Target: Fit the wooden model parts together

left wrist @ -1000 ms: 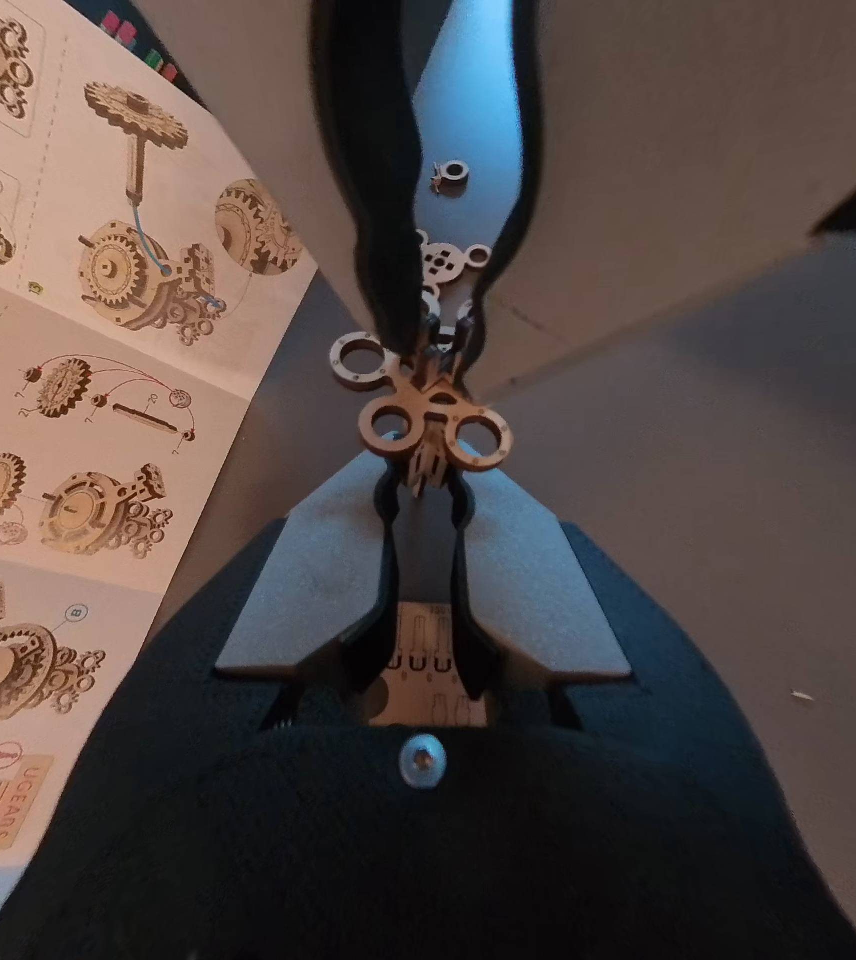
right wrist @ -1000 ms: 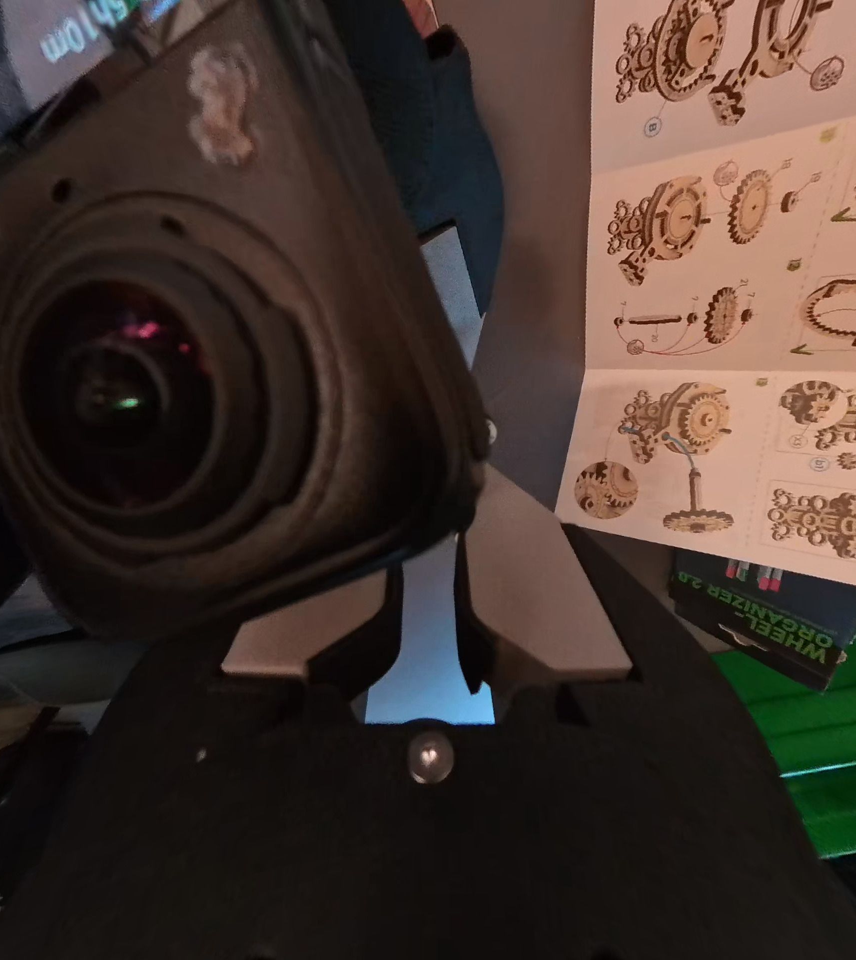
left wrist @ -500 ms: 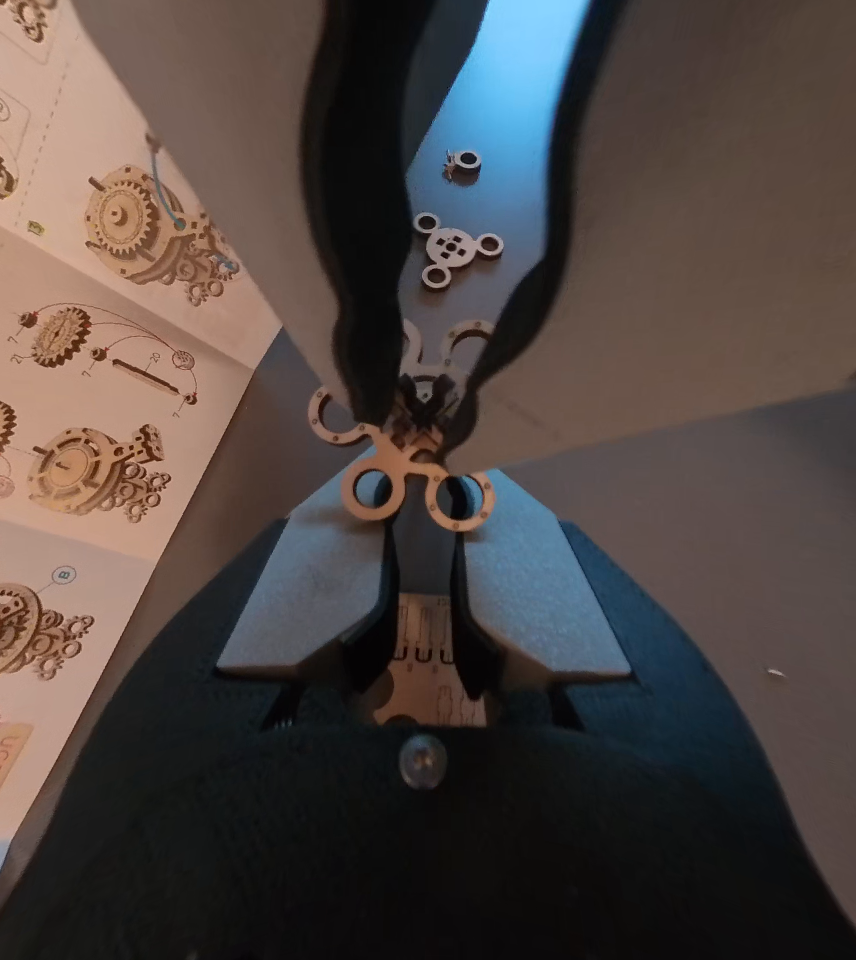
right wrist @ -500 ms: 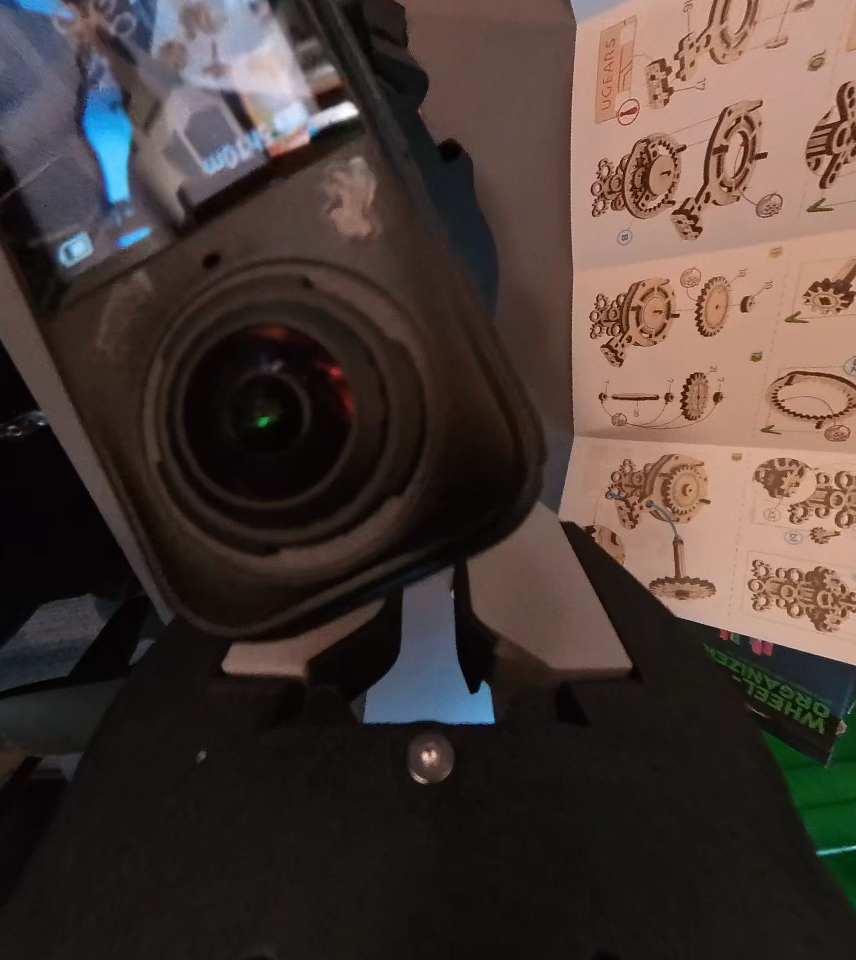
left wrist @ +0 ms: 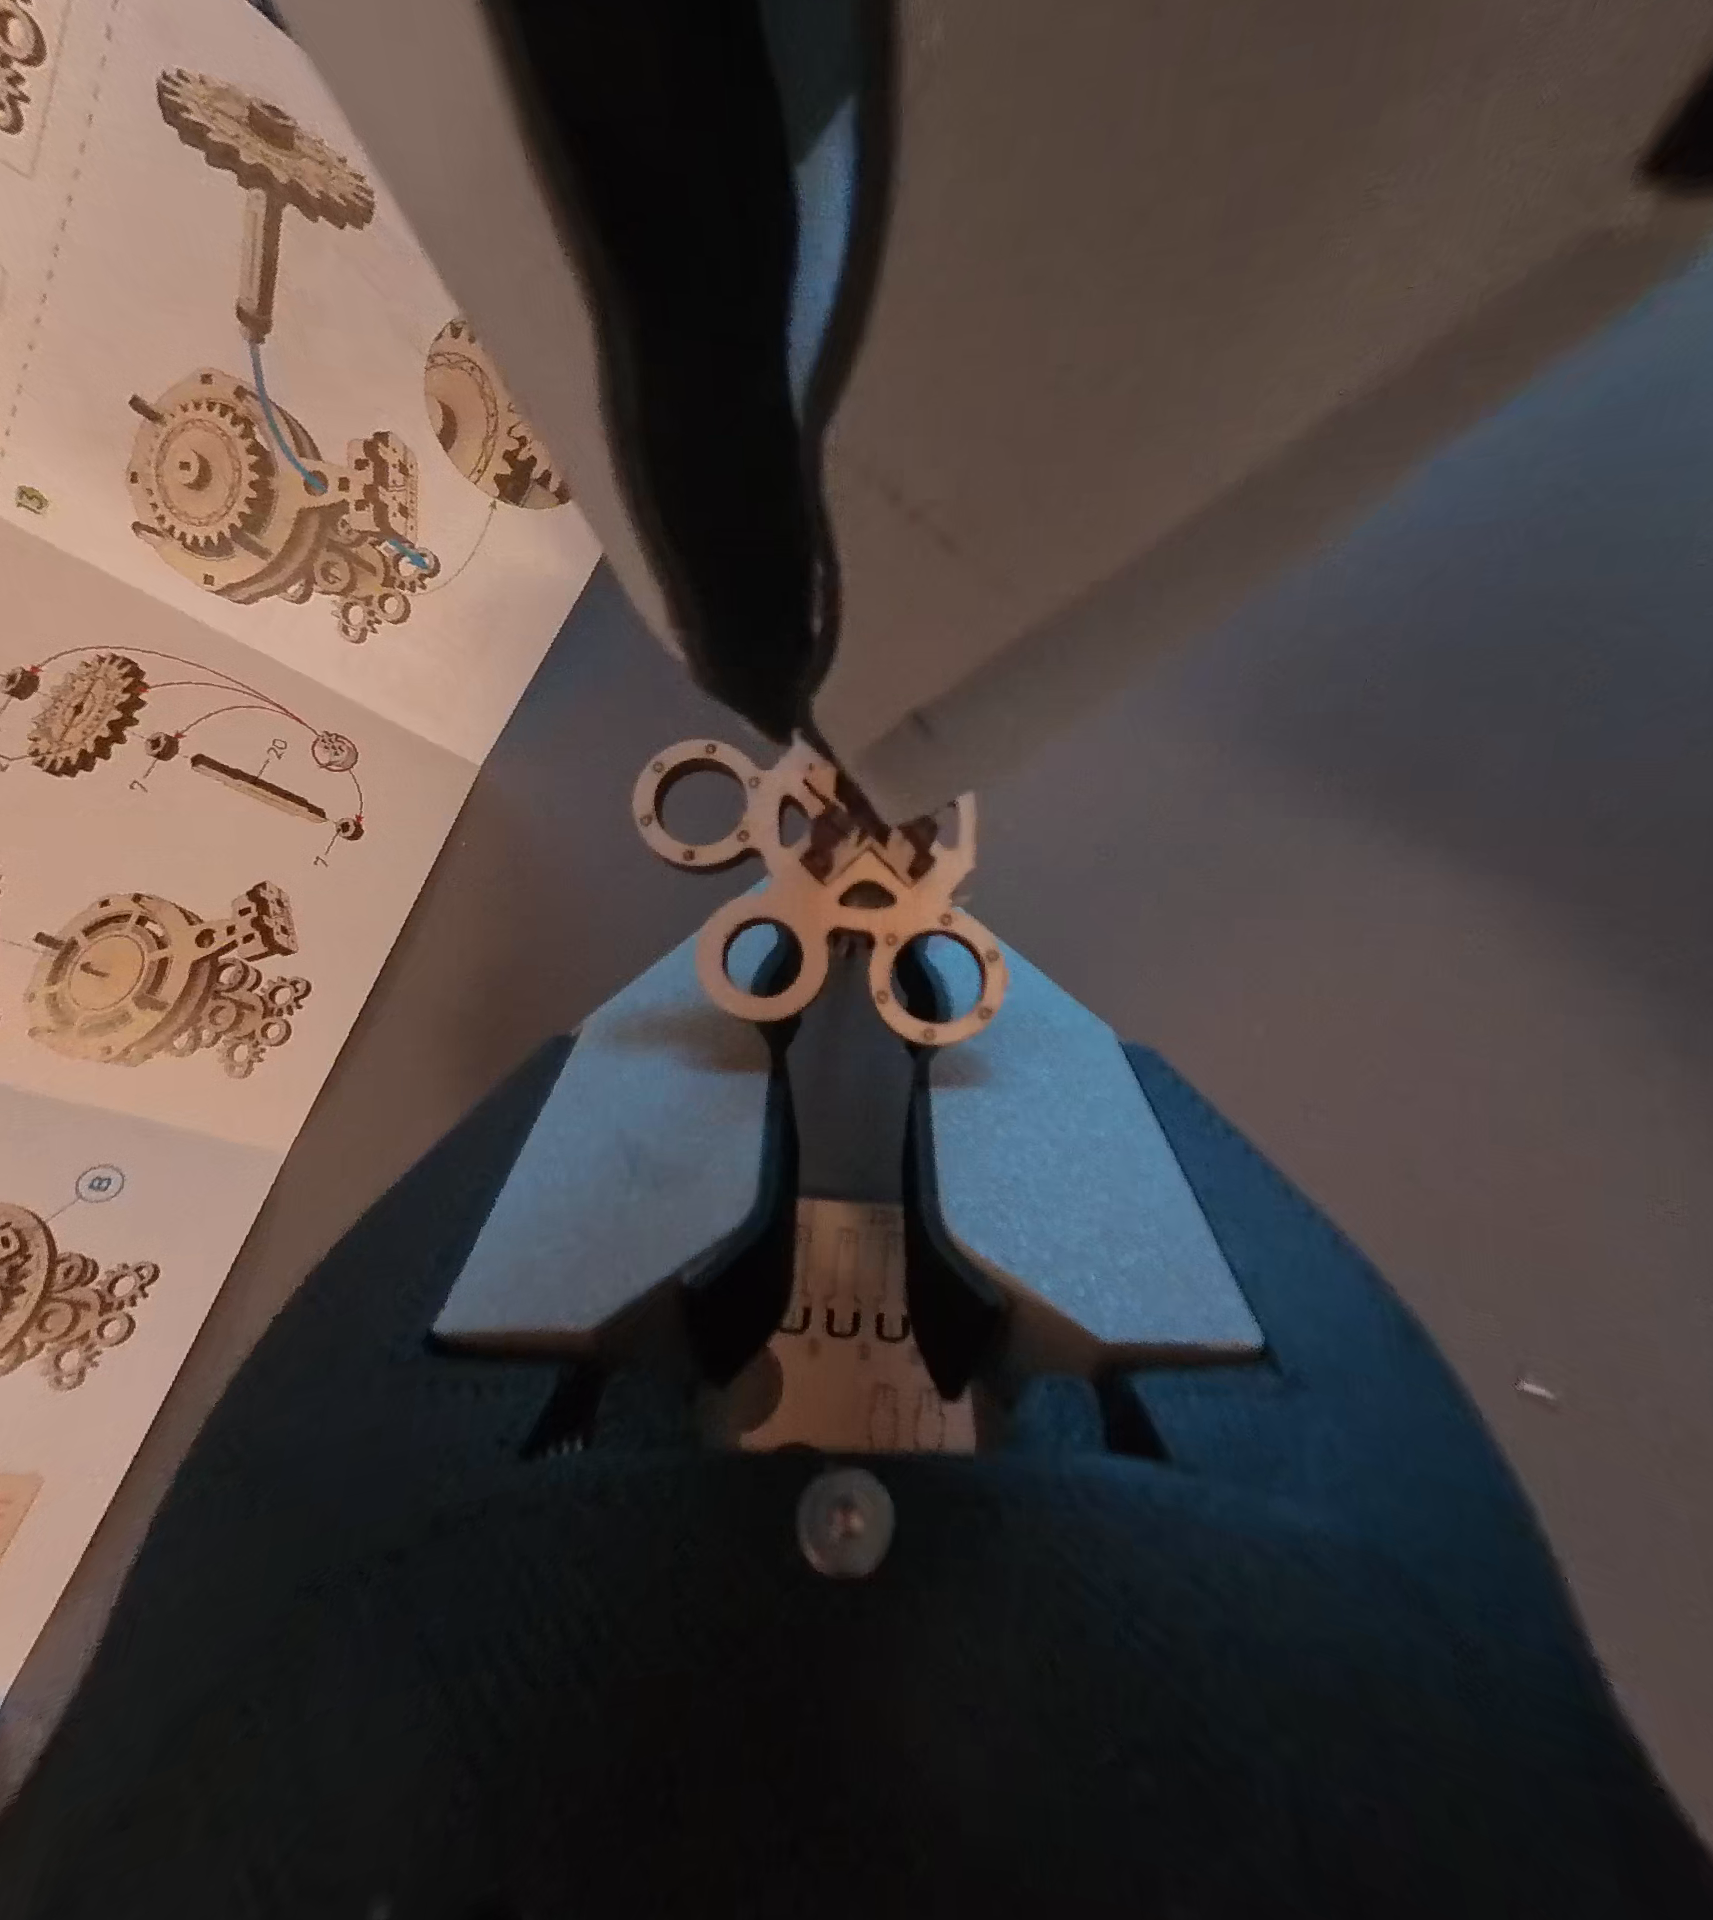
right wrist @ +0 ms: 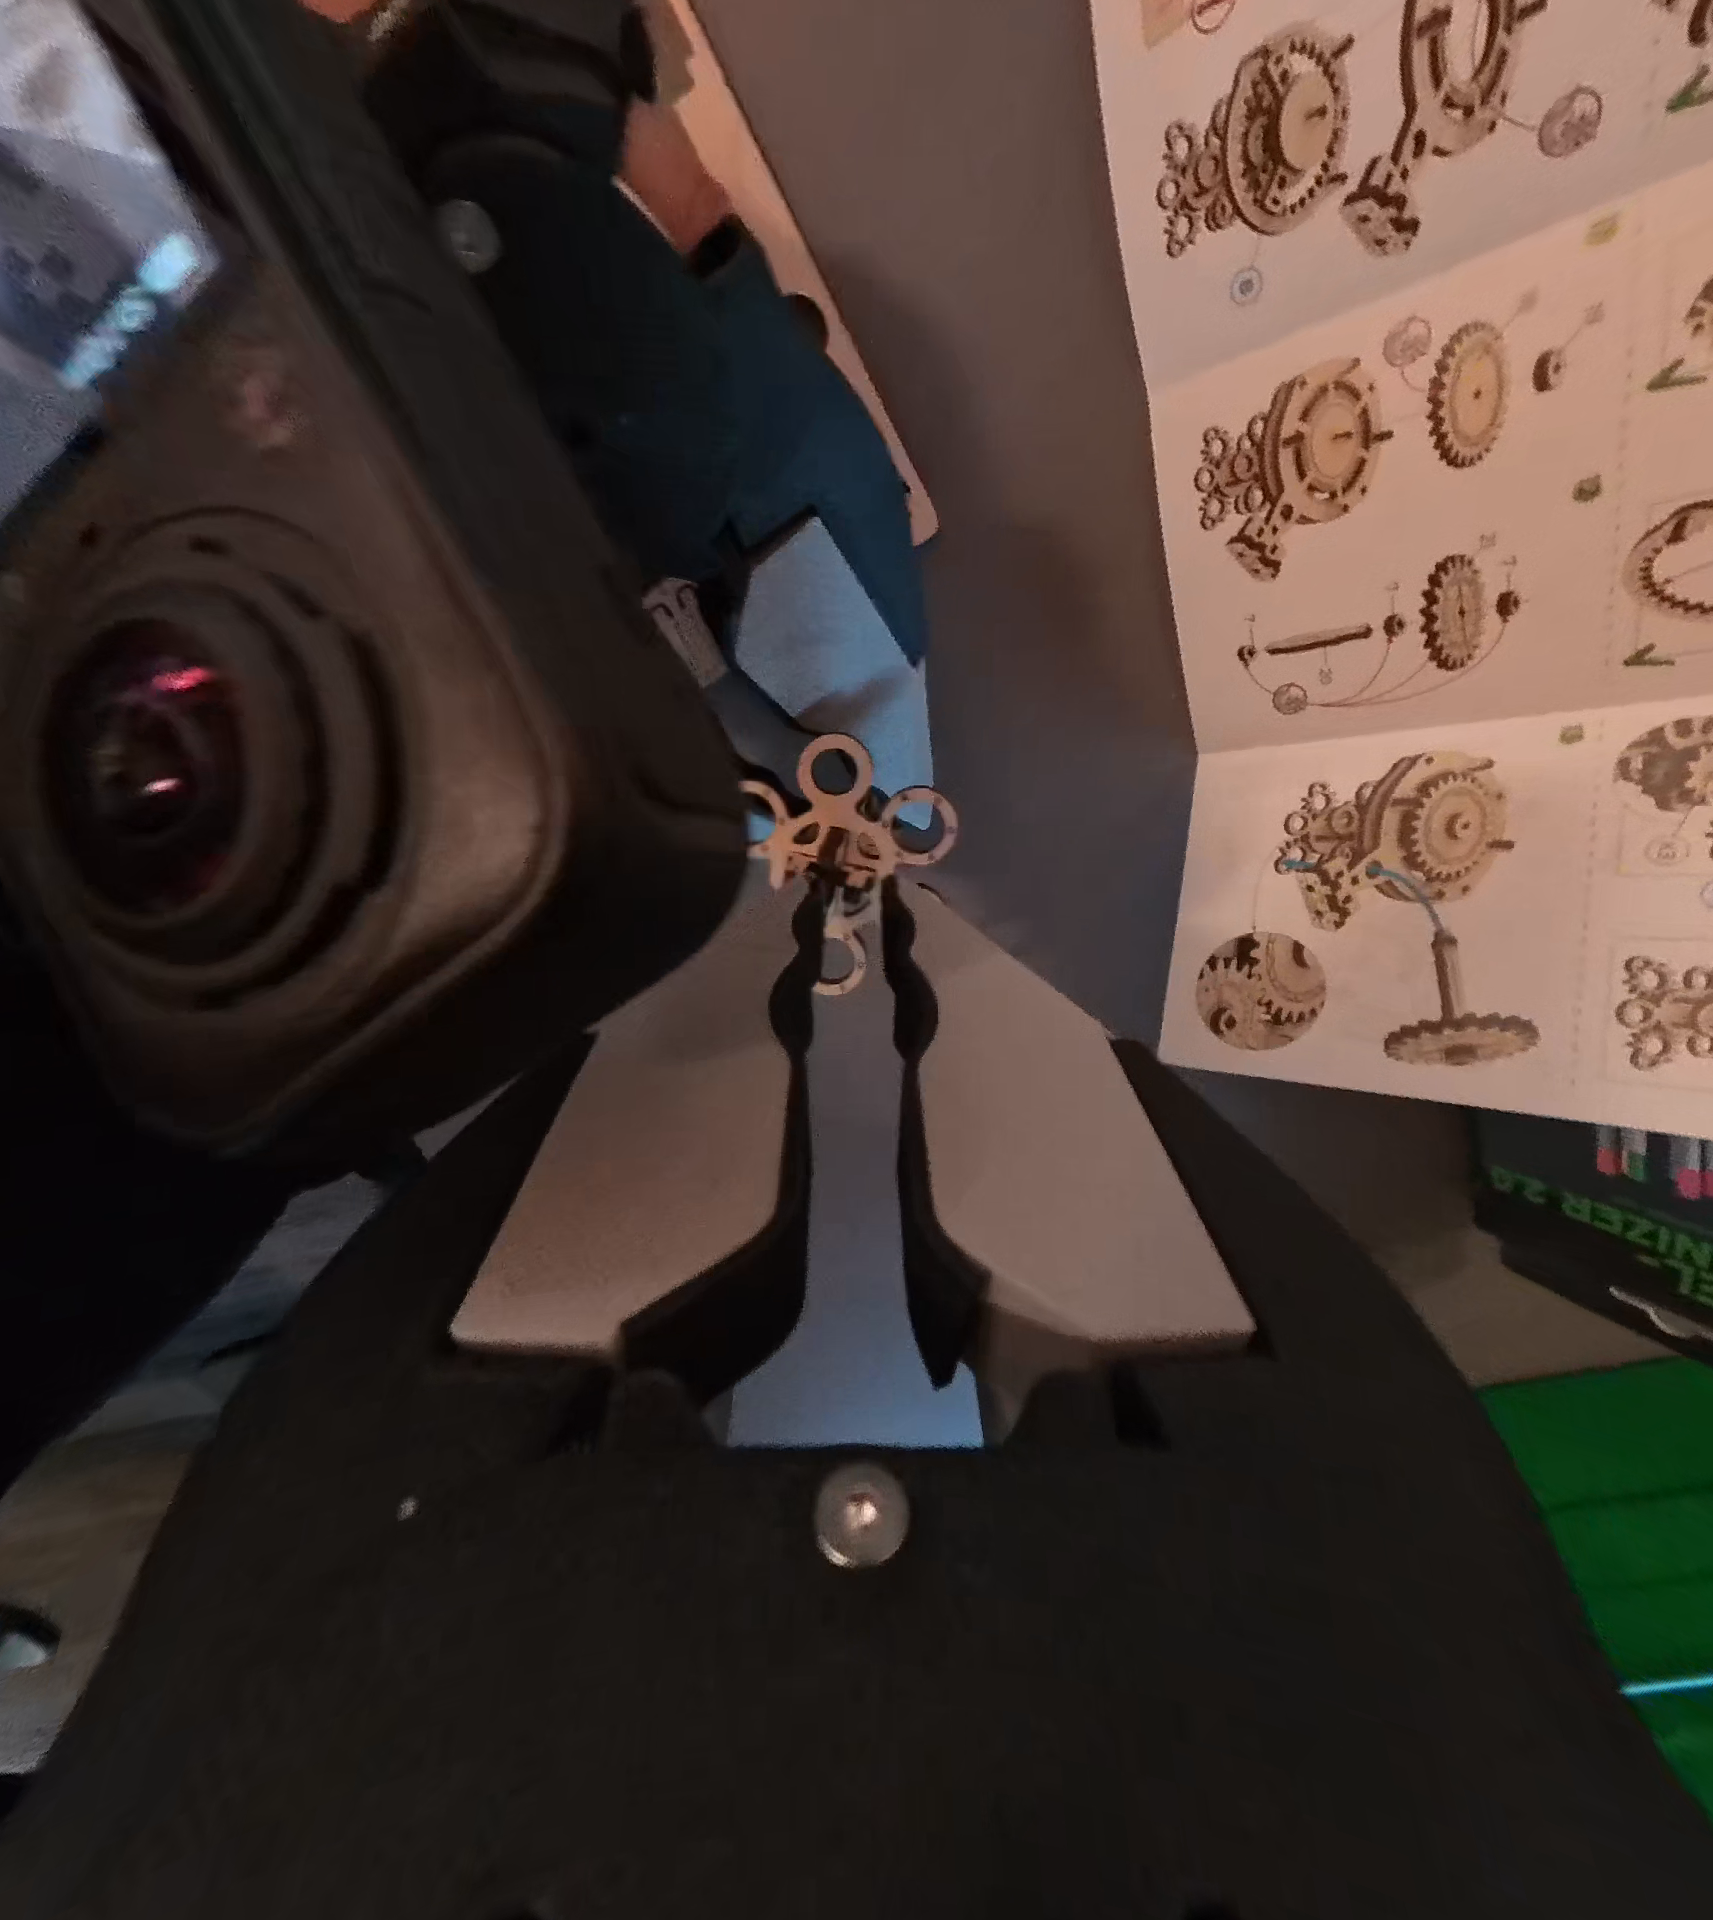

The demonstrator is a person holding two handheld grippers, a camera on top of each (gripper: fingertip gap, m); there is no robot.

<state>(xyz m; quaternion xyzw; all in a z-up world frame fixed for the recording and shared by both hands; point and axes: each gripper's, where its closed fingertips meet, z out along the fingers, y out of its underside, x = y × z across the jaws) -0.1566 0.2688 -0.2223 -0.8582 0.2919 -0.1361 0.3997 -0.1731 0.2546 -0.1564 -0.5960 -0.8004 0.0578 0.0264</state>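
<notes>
A flat wooden plate with several rings (left wrist: 836, 914) hangs in the air between the two grippers, tip to tip. My left gripper (left wrist: 841, 940) reaches up from below and is shut on the plate's lower edge; its tips are hidden behind the rings. My right gripper (left wrist: 810, 743) comes in from above, shut on a small dark-edged wooden part (left wrist: 857, 831) at the plate's centre. In the right wrist view the right gripper (right wrist: 839, 896) pinches that part, one ring (right wrist: 836, 966) showing between its fingers, and the plate (right wrist: 836, 821) sits just past the tips.
An unfolded instruction sheet (left wrist: 156, 727) lies left of the grippers and also shows in the right wrist view (right wrist: 1506, 520). The left gripper's camera (right wrist: 208, 748) fills the left of that view. A dark box (right wrist: 1662, 1236) and a green mat (right wrist: 1662, 1558) lie at the right. A wooden parts sheet (left wrist: 847, 1340) lies below. The gap from one gripper's tips to the other's is roughly 7 centimetres.
The left gripper's camera has slid left in the right wrist view, uncovering the fingertips and the wooden plate. The right gripper's fingers have turned, hiding the loose pieces seen between them before.
</notes>
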